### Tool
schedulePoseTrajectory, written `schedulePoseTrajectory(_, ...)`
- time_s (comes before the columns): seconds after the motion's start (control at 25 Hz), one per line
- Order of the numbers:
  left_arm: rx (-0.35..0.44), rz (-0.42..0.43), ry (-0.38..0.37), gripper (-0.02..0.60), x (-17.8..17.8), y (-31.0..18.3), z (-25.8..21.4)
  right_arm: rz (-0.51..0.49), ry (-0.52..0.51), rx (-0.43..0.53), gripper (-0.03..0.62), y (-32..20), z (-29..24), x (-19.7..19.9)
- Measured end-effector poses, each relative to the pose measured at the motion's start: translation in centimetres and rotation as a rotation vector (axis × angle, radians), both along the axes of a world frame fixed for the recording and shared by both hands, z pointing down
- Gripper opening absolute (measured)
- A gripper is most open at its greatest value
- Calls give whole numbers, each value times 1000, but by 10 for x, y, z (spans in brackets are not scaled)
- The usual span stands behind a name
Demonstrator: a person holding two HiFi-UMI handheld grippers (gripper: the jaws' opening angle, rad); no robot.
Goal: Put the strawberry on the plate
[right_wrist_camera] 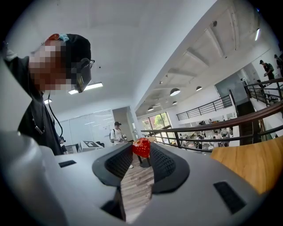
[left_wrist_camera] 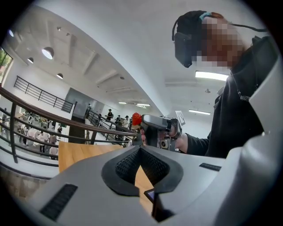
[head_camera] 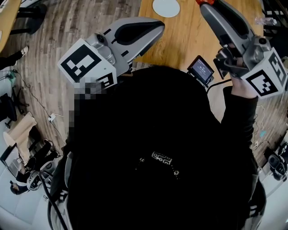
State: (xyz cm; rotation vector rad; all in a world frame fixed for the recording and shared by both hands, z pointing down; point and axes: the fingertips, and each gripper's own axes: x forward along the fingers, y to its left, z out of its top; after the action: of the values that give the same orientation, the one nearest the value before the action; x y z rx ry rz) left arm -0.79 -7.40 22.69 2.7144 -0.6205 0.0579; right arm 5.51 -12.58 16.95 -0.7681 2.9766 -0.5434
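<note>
The right gripper (right_wrist_camera: 141, 153) held the strawberry (right_wrist_camera: 141, 147) pinched between the tips of its fingers (right_wrist_camera: 162, 163), which stood partly apart to the width of the fruit. The strawberry looked set roughly upright, its broader end up and narrower end down, though the taper was slight and hard to read. In the head view it hung at the far edge of the wooden table (head_camera: 189, 40), just right of the white plate (head_camera: 166, 6) and not on it. The left gripper (left_wrist_camera: 140, 149) was empty, its fingers (left_wrist_camera: 128, 166) closed tip to tip, off the table's left edge.
</note>
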Motion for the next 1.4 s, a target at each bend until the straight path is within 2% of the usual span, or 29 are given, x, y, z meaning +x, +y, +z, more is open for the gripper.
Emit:
schedulePoseTrajectory(0.24, -28, 6, -17, -2, 16, 2, 2, 21, -38, -32, 132, -2, 12, 21)
schedulePoseTrajectory(0.48, -118, 11, -15, -2, 41, -20, -3, 34, -68, -110, 132, -31, 20, 49)
schedulePoseTrajectory(0.76, -203, -2, -38, -2, 43, -32, 16, 42, -66, -190, 132, -55, 48, 59)
schedulePoseTrajectory(0.92, -234, 16, -23, -2, 26, -45, 4, 58, -63, -208, 132, -68, 29, 43)
schedulePoseTrajectory(1.08, -218, 78, 4, -2, 14, -55, 17, 90, -46, -224, 132, -76, 40, 21)
schedulePoseTrajectory(1.4, -221, 197, 75, 0, 25, -63, 36, 185, 22, -194, 132, -74, 44, 28)
